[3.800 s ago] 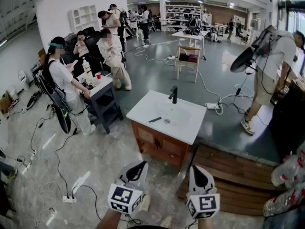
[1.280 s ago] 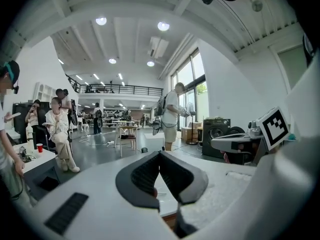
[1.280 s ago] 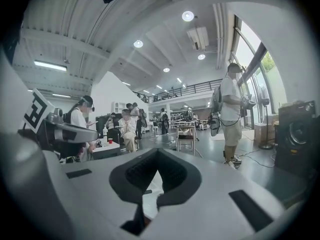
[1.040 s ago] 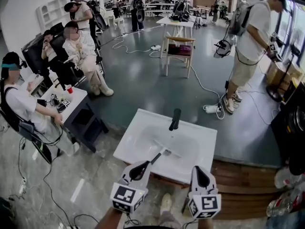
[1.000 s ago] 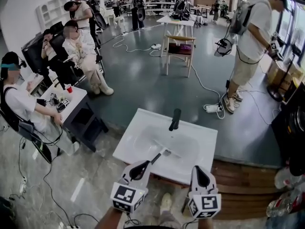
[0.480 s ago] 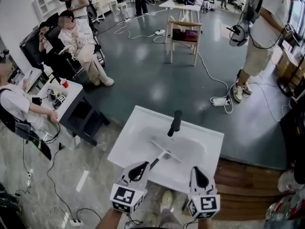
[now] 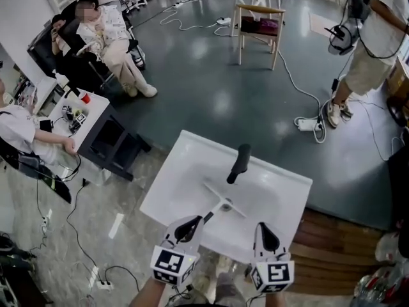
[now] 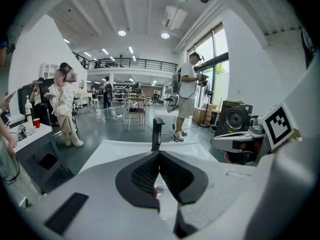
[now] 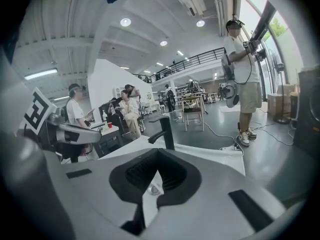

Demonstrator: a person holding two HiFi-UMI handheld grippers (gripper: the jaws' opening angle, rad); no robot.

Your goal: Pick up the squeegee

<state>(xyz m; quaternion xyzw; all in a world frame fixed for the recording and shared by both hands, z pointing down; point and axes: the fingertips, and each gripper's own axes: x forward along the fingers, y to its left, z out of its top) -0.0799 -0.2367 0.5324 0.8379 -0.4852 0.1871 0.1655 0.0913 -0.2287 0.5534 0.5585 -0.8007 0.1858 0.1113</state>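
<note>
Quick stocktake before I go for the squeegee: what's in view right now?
Sink: one, white, centre, just ahead of the tongs.
Faucet: one, black, sink's far rim.
Squeegee: one, pale blade, dark handle, lying in the sink.
Chair: one, wooden, far floor.
Side table: one, white, left; red cup on it.
People: several, seated left, one standing right.
Left tongs: white, shut, empty.
Right tongs: white, shut, empty.

Grey floor (image 7: 211, 101) — wooden chair (image 7: 259, 9)
</note>
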